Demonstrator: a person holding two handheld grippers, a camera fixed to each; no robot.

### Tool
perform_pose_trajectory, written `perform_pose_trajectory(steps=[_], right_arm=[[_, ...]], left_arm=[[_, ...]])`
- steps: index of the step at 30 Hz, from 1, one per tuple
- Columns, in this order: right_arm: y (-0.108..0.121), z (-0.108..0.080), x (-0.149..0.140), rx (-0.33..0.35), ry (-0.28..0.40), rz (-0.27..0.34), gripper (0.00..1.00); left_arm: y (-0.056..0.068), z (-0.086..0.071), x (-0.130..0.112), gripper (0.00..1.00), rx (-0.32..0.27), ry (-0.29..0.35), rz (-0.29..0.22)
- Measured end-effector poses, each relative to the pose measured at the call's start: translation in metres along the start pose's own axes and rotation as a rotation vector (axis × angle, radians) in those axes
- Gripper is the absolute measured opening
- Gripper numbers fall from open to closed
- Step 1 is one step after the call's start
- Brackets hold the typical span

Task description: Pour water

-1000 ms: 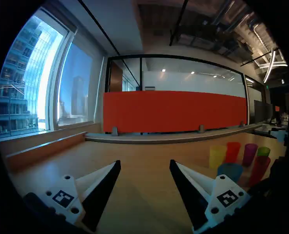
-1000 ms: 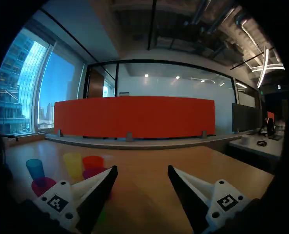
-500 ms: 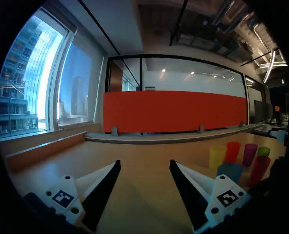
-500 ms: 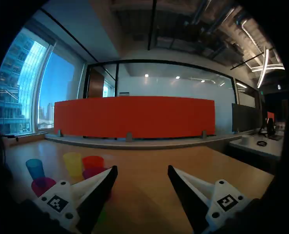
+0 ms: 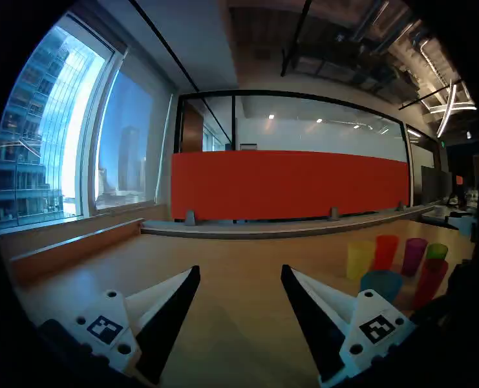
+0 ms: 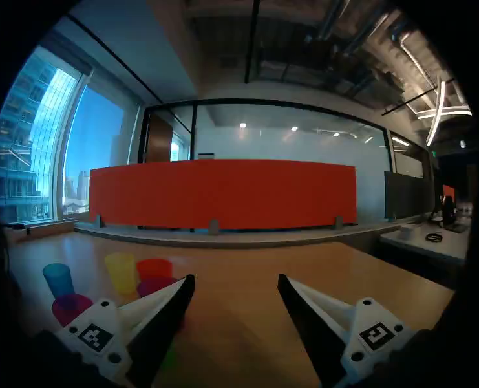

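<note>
Nothing has shifted since a second ago: I keep the left gripper (image 5: 240, 271) and the right gripper (image 6: 235, 279) low over the wooden table (image 5: 239, 349), each with its fingers spread wide and nothing between them. In the left gripper view the cups stand clustered off to the right: yellow cup (image 5: 360, 258), orange cup (image 5: 386, 251), purple cup (image 5: 414, 255) and green cup (image 5: 437, 251) behind, blue cup (image 5: 381, 283) and red cup (image 5: 432, 279) nearer. In the right gripper view the cluster lies left of the fingers.

the 2 views sit low over the wooden table (image 5: 239, 258), facing the orange partition (image 5: 291, 184) and sharing the cups (image 6: 123, 271).
</note>
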State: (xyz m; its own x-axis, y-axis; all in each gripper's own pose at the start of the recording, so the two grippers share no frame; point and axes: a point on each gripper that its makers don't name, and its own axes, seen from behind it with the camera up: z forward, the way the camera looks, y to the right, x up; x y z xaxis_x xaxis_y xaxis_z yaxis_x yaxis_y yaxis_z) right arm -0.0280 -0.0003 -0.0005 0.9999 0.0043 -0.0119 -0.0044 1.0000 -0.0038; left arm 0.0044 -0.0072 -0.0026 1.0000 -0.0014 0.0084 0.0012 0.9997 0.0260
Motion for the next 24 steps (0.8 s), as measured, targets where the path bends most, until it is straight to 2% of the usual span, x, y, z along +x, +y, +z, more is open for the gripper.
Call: perform_pose_trajectory(steps=[24], right_arm=[[0.0004,0.001,0.0006,0.0,0.0,0.0,0.99]], left_arm=[[-0.0001,-0.0003,0.0,0.93,0.001,0.001,0.001]])
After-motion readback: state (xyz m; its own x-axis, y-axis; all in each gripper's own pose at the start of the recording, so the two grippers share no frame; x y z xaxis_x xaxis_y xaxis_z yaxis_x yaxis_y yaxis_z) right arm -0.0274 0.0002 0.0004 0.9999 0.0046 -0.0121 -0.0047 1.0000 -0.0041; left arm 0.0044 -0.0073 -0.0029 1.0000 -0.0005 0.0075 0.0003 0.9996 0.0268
